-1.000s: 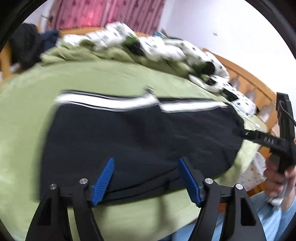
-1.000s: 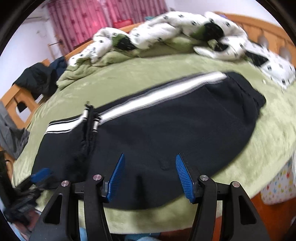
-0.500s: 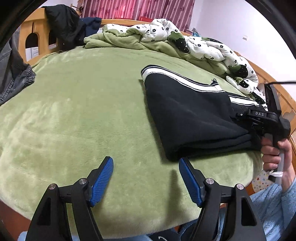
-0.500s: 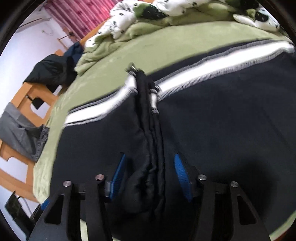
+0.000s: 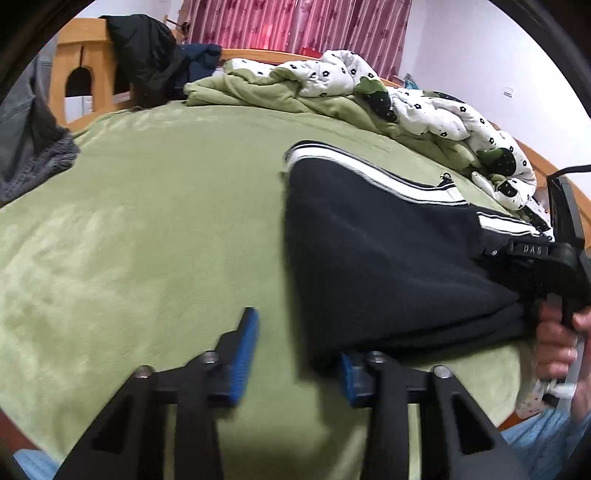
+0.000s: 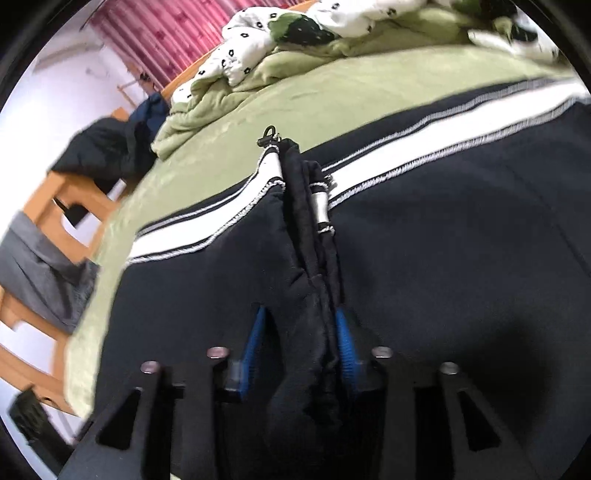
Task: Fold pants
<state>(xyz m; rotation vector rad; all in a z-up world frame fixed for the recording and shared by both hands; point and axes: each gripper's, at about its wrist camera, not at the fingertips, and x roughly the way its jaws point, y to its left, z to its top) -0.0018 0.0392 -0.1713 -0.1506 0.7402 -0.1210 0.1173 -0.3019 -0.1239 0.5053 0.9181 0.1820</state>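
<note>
Black pants (image 5: 388,258) with a white side stripe lie folded on the green bed cover (image 5: 147,240). My left gripper (image 5: 299,354) is at their near left corner and its jaws are closing. The corner lies over the right pad (image 5: 351,380), while the left pad (image 5: 245,350) stands apart from the cloth. In the right wrist view, my right gripper (image 6: 299,343) is closing on a raised ridge of the pants (image 6: 461,240), with cloth pinched between both blue pads. The left wrist view shows that gripper (image 5: 495,254) at the pants' right end, held by a hand (image 5: 554,332).
A white flowered quilt (image 5: 424,107) and a bunched green blanket (image 5: 251,88) lie at the far side of the bed. A dark jacket (image 5: 144,55) hangs on the wooden bed frame (image 5: 70,62). Grey clothing (image 5: 29,155) lies at the left edge. Pink curtains (image 5: 295,22) hang behind.
Both grippers dropped to the pants. The left moved to their near left corner and its jaws narrowed. The right closed in around the raised ridge of cloth.
</note>
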